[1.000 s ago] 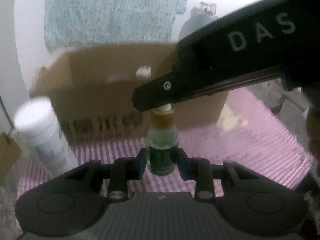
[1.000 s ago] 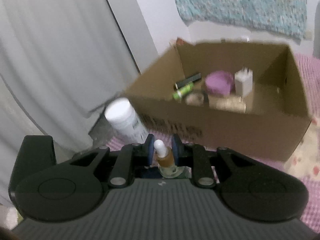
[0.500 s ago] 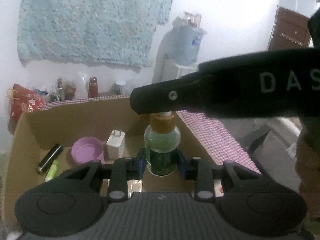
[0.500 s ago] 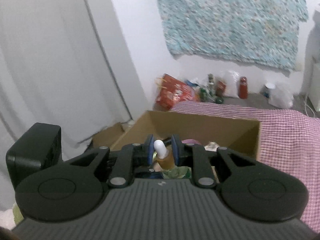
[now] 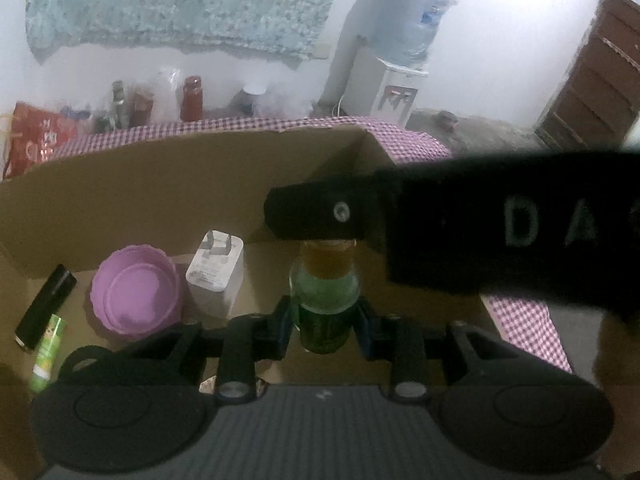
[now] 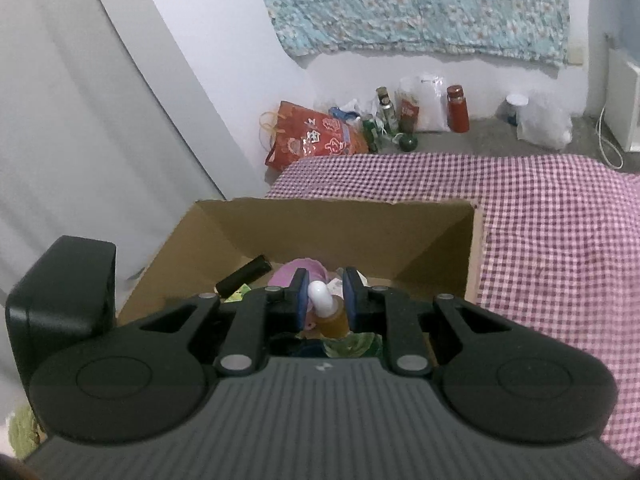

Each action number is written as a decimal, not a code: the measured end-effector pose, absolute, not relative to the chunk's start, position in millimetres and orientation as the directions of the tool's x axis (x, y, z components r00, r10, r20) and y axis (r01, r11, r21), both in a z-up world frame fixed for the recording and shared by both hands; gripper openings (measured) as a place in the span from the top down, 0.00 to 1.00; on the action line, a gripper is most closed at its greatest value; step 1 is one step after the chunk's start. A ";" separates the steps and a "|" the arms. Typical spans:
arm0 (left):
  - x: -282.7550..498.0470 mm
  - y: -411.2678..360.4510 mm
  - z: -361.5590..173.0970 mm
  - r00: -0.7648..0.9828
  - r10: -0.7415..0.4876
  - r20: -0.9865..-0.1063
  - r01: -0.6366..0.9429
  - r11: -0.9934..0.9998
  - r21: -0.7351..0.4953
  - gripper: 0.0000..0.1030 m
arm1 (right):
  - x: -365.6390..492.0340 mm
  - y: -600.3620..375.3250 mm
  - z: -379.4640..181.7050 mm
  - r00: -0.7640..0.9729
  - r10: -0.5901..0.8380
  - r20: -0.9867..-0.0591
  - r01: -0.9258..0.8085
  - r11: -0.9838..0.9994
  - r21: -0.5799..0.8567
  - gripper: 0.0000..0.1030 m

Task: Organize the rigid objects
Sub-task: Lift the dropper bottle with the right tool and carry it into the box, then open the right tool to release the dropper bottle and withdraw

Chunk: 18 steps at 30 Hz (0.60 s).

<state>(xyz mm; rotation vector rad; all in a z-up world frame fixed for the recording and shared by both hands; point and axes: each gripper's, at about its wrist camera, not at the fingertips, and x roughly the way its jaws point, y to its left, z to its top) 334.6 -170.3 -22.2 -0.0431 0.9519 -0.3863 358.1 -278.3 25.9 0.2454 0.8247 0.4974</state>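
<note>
A green dropper bottle [image 5: 324, 304] with an amber collar and a white rubber bulb hangs upright over the open cardboard box [image 5: 160, 184]. My left gripper [image 5: 324, 320] is shut on the bottle's green body. My right gripper [image 6: 325, 300] comes in from the right and is shut on the bottle's top, its pads on either side of the white bulb [image 6: 319, 294]. In the left wrist view the right gripper's black finger [image 5: 316, 216] hides the bulb. Inside the box lie a purple lid [image 5: 134, 292], a white charger [image 5: 216, 268], a black tube [image 5: 46, 304] and a small green tube [image 5: 48, 354].
The box [image 6: 320, 220] stands on a pink checked cloth [image 6: 560, 220]. Beyond it on the floor are a red bag [image 6: 312, 140] and several bottles by the wall. A water dispenser [image 5: 392, 80] and a wooden dresser [image 5: 592, 92] stand at the right, a grey curtain [image 6: 60, 120] at the left.
Both grippers have carried the bottle forward from in front of the box to above its inside. The white canister beside the box has dropped out of view.
</note>
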 end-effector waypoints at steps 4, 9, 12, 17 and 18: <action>338.3 -163.2 -24.3 0.509 -0.319 -0.799 0.264 0.942 -0.208 0.65 | 366.1 -279.3 15.7 0.559 0.524 -0.642 -0.327 0.851 0.410 0.90; 339.3 -154.0 -23.6 0.515 -0.339 -0.787 0.250 0.938 -0.240 0.63 | 371.4 -282.9 12.3 0.562 0.528 -0.637 -0.317 0.848 0.424 0.90; 336.0 -151.2 -22.9 0.522 -0.341 -0.781 0.245 0.938 -0.246 0.51 | 367.5 -286.4 15.4 0.555 0.547 -0.627 -0.328 0.837 0.439 0.89; 332.1 -146.9 -17.4 0.559 -0.338 -0.757 0.237 0.940 -0.244 0.42 | 357.8 -298.9 21.8 0.571 0.553 -0.607 -0.309 0.829 0.466 0.87; 331.5 -146.2 -15.7 0.562 -0.341 -0.754 0.237 0.939 -0.248 0.42 | 355.6 -302.1 23.3 0.575 0.553 -0.604 -0.305 0.829 0.469 0.87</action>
